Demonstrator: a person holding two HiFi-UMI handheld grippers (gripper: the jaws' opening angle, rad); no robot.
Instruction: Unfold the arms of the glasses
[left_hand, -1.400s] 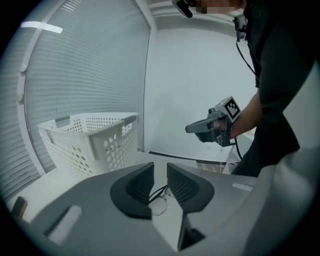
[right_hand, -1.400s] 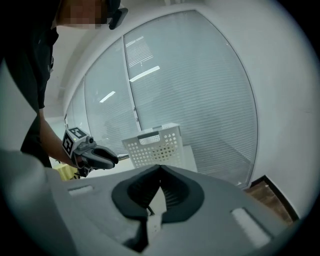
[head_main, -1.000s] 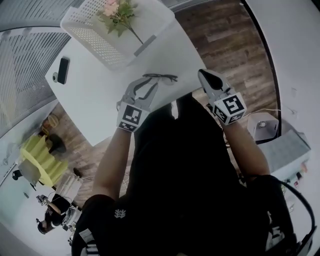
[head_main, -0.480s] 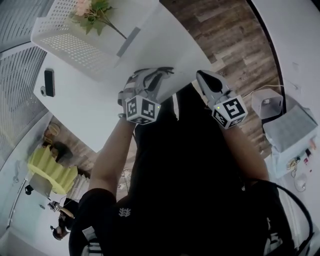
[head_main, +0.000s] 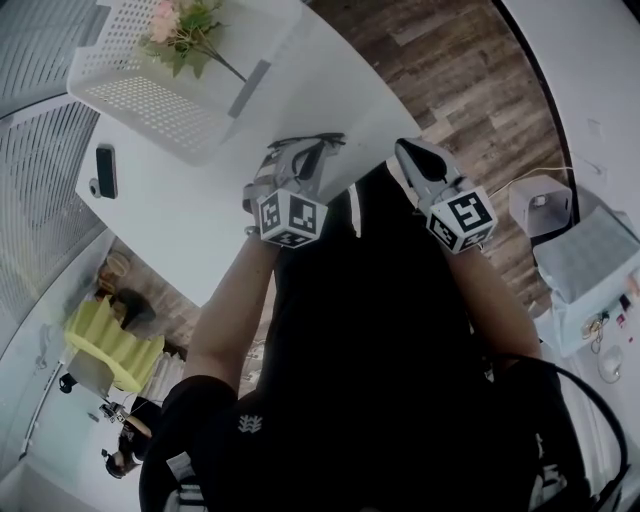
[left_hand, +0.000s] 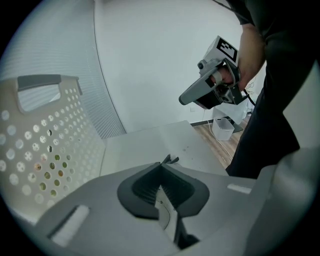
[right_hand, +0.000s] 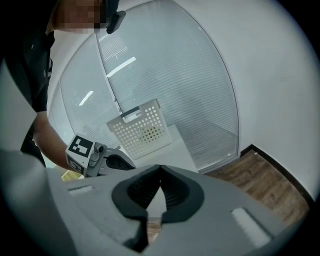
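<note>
Pinching the glasses (head_main: 330, 137) with the left tongs (head_main: 298, 152): pads pressed fully together, and a short dark stub of the frame protruding just past the tips in the left gripper view. Positioning the glasses at the near edge of the white tabletop (head_main: 200, 220), directly at the tips of the left tongs, with the rest of the dark frame extending sideways toward the right tongs (head_main: 404, 150). Not resolving, in any view, which part of the frame is caught, whether the arms are folded, or whether the frame is touching the tabletop.

Holding the right tongs shut with nothing between the pads: tips meeting, with only tabletop and wooden floor (head_main: 450, 70) showing through the gap behind them in the right gripper view. Hovering these tongs beside the left tongs, apart from the glasses, just off the tabletop's near edge. Pointing both tongs forward and downward.

Locating beyond the left tongs, well apart from them: a white perforated basket (head_main: 150, 100) containing a sprig of pink flowers (head_main: 180, 20). Locating to the left of the left tongs, well apart, near the tabletop's edge: a small dark device (head_main: 105, 170)
</note>
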